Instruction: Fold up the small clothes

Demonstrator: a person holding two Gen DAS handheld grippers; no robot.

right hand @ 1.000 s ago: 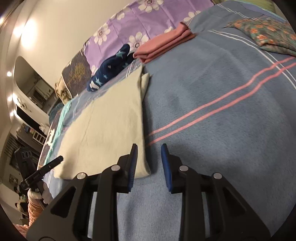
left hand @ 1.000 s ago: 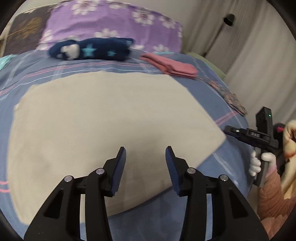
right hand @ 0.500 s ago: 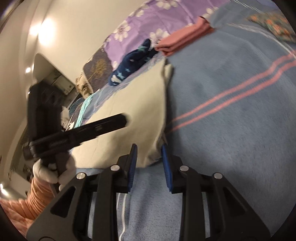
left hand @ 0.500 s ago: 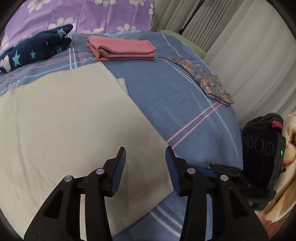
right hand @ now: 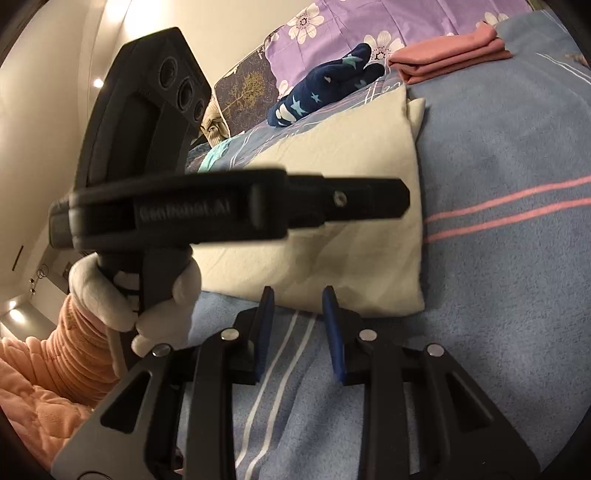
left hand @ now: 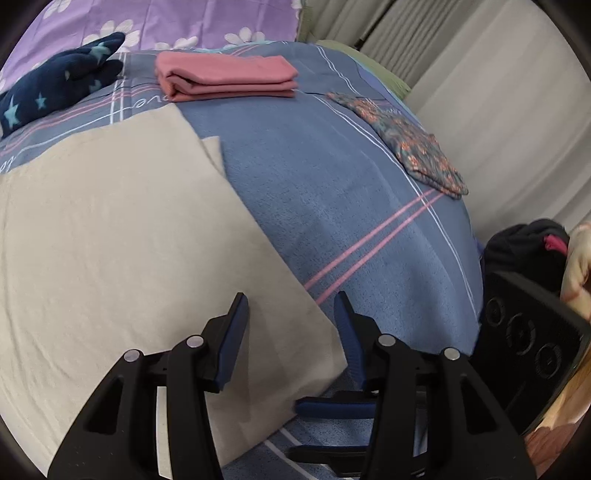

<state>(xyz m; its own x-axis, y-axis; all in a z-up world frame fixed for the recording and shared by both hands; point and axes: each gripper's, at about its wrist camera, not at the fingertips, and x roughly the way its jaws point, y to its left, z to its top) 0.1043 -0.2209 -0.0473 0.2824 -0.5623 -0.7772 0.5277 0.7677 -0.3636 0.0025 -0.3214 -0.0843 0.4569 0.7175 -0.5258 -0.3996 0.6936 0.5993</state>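
Note:
A beige folded cloth (left hand: pixel 122 236) lies flat on the blue blanket (left hand: pixel 332 192). It also shows in the right wrist view (right hand: pixel 343 177). My left gripper (left hand: pixel 291 317) is open and empty, hovering over the cloth's near right corner. My right gripper (right hand: pixel 297 299) is open and empty, just short of the cloth's near edge. In the left wrist view the right gripper's fingers (left hand: pixel 332 408) sit below the left one, next to the same corner. In the right wrist view the left gripper's body (right hand: pixel 236 206) crosses above the cloth.
A folded pink garment (left hand: pixel 225 75) and a navy star-print garment (left hand: pixel 55 92) lie at the far side by the purple floral pillow (left hand: pixel 166 18). A floral-print cloth (left hand: pixel 406 140) lies near the bed's right edge. Curtains (left hand: pixel 498 110) hang to the right.
Both grippers have moved together to the cloth's near right corner. The left one swung right across the cloth; the right one drew back toward the near edge. Both stay open.

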